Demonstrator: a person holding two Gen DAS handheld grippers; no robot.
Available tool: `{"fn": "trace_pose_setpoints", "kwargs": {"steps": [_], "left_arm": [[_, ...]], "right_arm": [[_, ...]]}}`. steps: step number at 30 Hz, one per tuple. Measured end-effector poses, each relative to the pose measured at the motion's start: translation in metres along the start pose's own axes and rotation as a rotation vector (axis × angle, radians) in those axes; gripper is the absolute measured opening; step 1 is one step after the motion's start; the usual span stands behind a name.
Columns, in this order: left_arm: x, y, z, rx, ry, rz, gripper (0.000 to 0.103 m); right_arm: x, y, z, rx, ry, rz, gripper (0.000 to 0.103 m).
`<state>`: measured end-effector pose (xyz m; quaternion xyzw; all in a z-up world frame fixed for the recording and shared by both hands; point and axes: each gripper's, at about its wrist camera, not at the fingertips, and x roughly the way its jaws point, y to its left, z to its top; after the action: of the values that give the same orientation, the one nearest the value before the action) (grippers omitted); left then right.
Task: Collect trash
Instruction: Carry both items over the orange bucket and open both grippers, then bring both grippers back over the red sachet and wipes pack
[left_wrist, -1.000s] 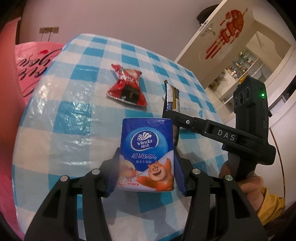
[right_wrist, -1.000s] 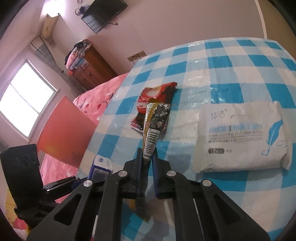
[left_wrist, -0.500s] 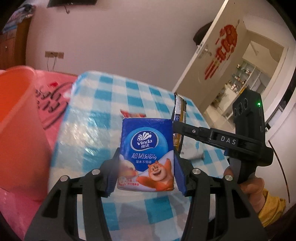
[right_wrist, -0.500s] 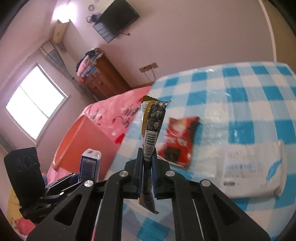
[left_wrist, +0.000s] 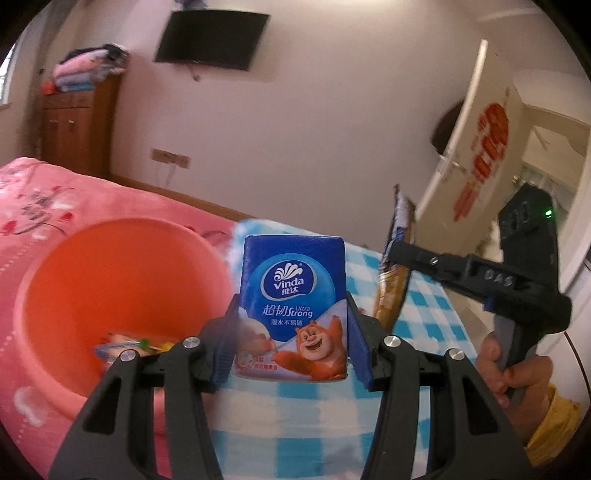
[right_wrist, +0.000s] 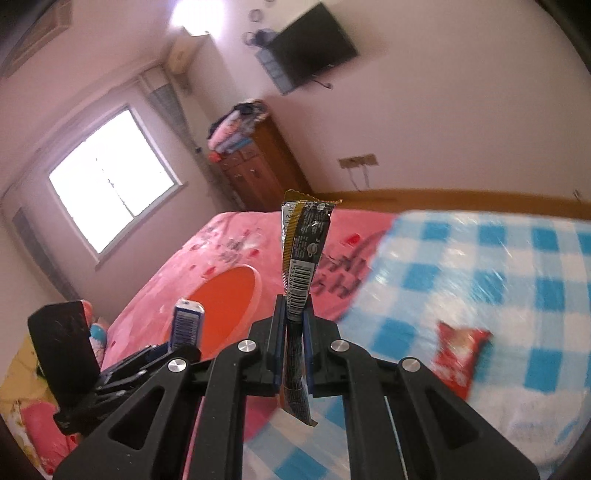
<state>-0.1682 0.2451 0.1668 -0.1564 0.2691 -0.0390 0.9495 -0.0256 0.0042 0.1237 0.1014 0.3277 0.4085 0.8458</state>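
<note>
A plain pale wall (left_wrist: 314, 122) carries a dark flat television (left_wrist: 211, 40) mounted high, with a socket strip (left_wrist: 171, 158) low down near the wooden skirting. To the left a brown wooden cabinet (left_wrist: 75, 129) stands with folded bedding (left_wrist: 86, 72) piled on top, beside a bright window (right_wrist: 110, 188) that washes the room in daylight. On the right a white door (left_wrist: 469, 147) with red paper decoration (left_wrist: 484, 147) stands open onto another room.

- The blue Vinda tissue pack (left_wrist: 293, 308) stood upright, clamped at its sides.
- The thin black-and-gold sachet (right_wrist: 303, 258) stood upright, pinched low on its length.
- The red snack wrapper (right_wrist: 460, 352) lay flat on the checked surface (right_wrist: 517, 280), blurred.
- The orange basin (left_wrist: 122, 291) held what seemed to be wrappers.
</note>
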Motion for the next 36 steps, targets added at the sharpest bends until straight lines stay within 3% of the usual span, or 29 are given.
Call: {"fn": "trace_pose_setpoints", "kwargs": {"steps": [9, 17, 18, 20, 22, 23, 26, 31, 36], "left_arm": [[-0.019, 0.063, 0.013, -0.081, -0.055, 0.163, 0.053], [-0.005, 0.09, 0.01, -0.136, -0.032, 0.217, 0.054], [-0.003, 0.092, 0.009, -0.145, -0.024, 0.227, 0.059], [-0.002, 0.094, 0.007, -0.156, -0.024, 0.239, 0.074], [-0.003, 0.094, 0.005, -0.163, -0.033, 0.248, 0.08], [-0.004, 0.093, 0.005, -0.164, -0.034, 0.25, 0.083], [-0.005, 0.095, 0.004, -0.178, -0.041, 0.264, 0.087], [-0.012, 0.09, 0.002, -0.181, -0.067, 0.24, 0.089], [-0.019, 0.075, -0.002, -0.142, -0.094, 0.233, 0.09]], "right_arm": [[0.061, 0.066, 0.027, -0.103, 0.005, 0.089, 0.009], [0.115, 0.09, 0.021, -0.139, 0.071, 0.105, 0.012], [0.123, 0.091, 0.018, -0.142, 0.092, 0.1, 0.012], [0.137, 0.09, 0.011, -0.127, 0.135, 0.08, 0.025], [0.136, 0.081, 0.005, -0.096, 0.14, 0.082, 0.072], [0.134, 0.078, 0.002, -0.083, 0.131, 0.081, 0.077], [0.122, 0.067, -0.001, -0.063, 0.108, 0.063, 0.079], [0.092, 0.052, -0.006, -0.041, 0.046, 0.015, 0.09], [0.062, 0.039, -0.017, -0.05, -0.008, -0.06, 0.091]]}}
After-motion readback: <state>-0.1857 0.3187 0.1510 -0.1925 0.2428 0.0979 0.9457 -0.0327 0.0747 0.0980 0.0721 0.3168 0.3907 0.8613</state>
